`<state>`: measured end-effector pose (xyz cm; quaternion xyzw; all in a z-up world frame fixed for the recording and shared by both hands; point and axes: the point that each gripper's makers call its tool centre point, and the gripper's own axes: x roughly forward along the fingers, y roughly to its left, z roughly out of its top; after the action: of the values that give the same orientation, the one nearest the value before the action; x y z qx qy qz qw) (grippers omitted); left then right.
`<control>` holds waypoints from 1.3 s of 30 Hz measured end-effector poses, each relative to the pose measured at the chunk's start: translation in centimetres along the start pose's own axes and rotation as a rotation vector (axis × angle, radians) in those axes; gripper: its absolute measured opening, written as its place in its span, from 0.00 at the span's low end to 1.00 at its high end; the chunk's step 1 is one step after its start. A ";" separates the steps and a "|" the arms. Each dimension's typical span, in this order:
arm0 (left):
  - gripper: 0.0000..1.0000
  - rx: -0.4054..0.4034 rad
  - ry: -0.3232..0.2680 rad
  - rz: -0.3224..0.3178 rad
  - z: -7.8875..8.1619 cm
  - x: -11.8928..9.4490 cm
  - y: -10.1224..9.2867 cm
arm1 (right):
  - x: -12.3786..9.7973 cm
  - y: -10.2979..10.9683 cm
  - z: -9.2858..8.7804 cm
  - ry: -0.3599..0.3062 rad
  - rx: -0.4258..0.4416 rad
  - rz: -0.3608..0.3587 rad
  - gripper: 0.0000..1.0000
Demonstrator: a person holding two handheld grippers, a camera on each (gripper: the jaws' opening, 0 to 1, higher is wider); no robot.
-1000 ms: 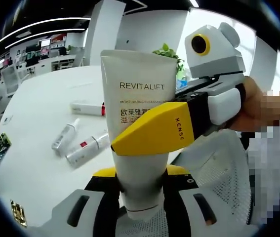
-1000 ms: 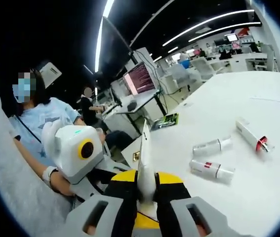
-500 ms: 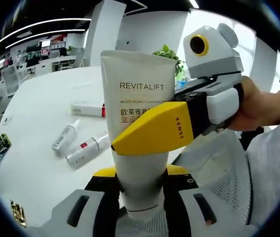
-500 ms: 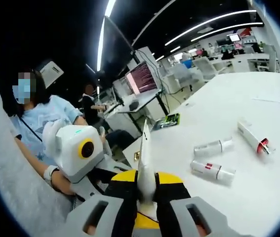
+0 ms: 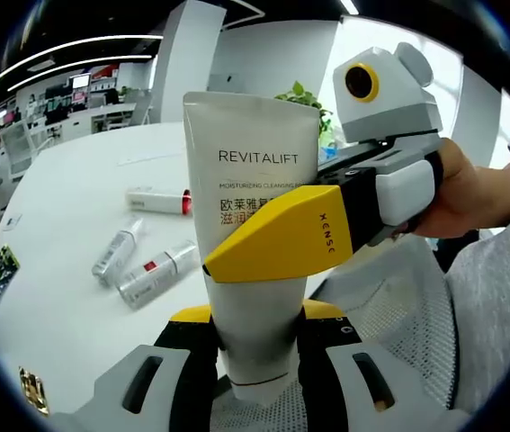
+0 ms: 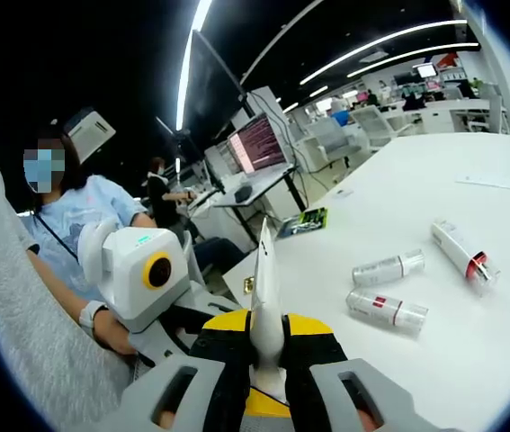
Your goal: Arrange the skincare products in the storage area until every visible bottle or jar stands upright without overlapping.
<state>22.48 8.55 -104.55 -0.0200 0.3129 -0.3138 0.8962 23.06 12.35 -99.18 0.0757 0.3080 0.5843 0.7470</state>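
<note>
**One tube gripped by both hand-held grippers, three products lying on the worktop**

Left gripper view: the left hand-held gripper [image 5: 256, 346] has its jaws clamped on the lower end of one white plastic squeeze tube printed REVITALIFT [image 5: 253, 193], which stands upright straight ahead of it. The right hand-held gripper [image 5: 277, 236] comes in from the right, its yellow jaw pressed across the tube's middle, held by a person's hand [image 5: 461, 193]. Beyond the tube and to its left, on the white round worktop [image 5: 66, 225], lie three products on their sides: two silver-white bottles [image 5: 118, 252] [image 5: 157, 273] just beside each other, and one white tube with a red cap [image 5: 157, 200] farther off.

Right gripper view: the right hand-held gripper [image 6: 266, 346] is closed on the same tube [image 6: 264, 288], seen edge-on between its jaws. The left hand-held gripper [image 6: 178, 319] sits to the left below. To the right ahead, the three lying products show again: two silver-white bottles [image 6: 388, 267] [image 6: 387, 310] and the red-capped tube [image 6: 461, 246], well apart from the gripper.
</note>
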 end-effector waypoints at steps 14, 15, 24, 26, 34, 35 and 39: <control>0.28 -0.029 -0.035 -0.086 0.6 -0.1 -1.0 | -0.9 0.7 0.2 0.027 -0.130 0.065 0.03; 0.28 -0.032 -0.041 -0.094 0.8 -0.2 -1.1 | -1.1 0.8 0.3 0.027 -0.145 0.078 0.03; 0.27 -0.033 -0.080 -0.144 1.5 -0.4 -2.0 | -1.9 1.7 0.6 0.045 -0.224 0.164 0.03; 0.28 -0.032 -0.085 -0.146 1.6 -0.5 -2.0 | -1.9 1.8 0.6 0.046 -0.234 0.175 0.03; 0.33 -0.010 -0.108 -0.132 2.0 -0.6 -1.7 | -2.1 2.3 0.8 0.054 -0.277 0.212 0.03; 0.34 -0.008 -0.111 -0.132 2.0 -0.5 -1.6 | -2.1 2.3 0.8 0.055 -0.283 0.217 0.03; 0.35 -0.001 -0.120 -0.143 2.2 -0.6 -1.8 | -2.2 2.6 0.8 0.062 -0.297 0.244 0.03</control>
<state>22.40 7.05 -102.00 -0.0613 0.2566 -0.3750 0.8887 21.09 11.32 -96.49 -0.0167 0.2298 0.7117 0.6636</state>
